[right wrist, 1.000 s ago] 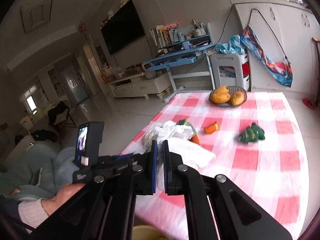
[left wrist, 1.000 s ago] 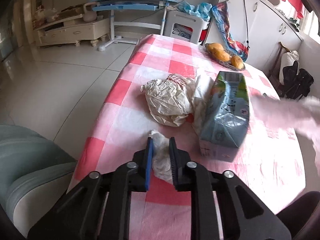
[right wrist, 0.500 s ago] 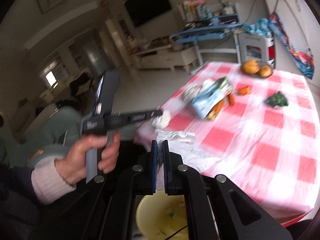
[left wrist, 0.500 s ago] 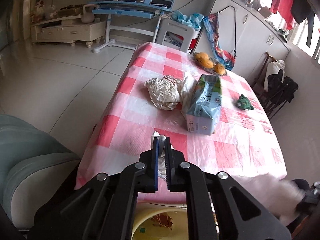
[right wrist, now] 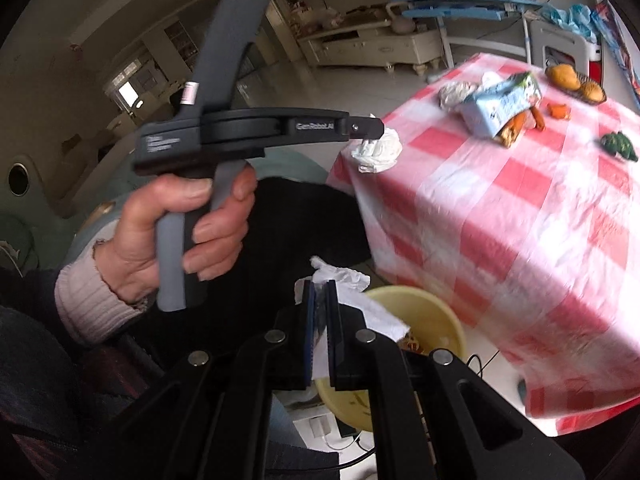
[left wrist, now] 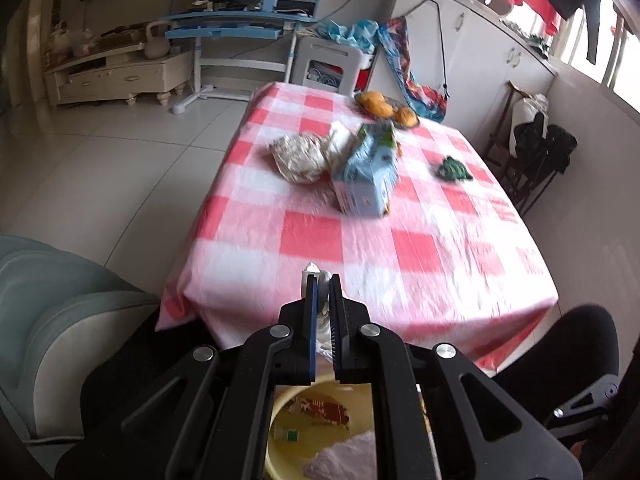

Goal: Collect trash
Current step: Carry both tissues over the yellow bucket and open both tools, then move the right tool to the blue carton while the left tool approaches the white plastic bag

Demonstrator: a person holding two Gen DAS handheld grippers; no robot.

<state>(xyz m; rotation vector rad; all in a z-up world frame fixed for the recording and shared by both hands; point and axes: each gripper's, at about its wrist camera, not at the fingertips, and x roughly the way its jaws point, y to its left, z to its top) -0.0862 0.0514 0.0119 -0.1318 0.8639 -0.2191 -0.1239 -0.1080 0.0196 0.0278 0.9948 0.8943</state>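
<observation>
My left gripper is shut on a crumpled white tissue, held off the table's near edge above a yellow bin. From the right wrist view the left gripper shows side-on with the tissue wad at its tip. My right gripper is shut on a white paper napkin that hangs over the yellow bin. On the checked table lie a crumpled paper bag and a blue carton.
A fruit basket and a green toy sit further back on the table. A grey-green sofa is at the left, a black chair at the right. Orange pieces lie by the carton.
Both grippers have pulled back from the table with their paper held, and now hang over the yellow bin. The table has receded in both views.
</observation>
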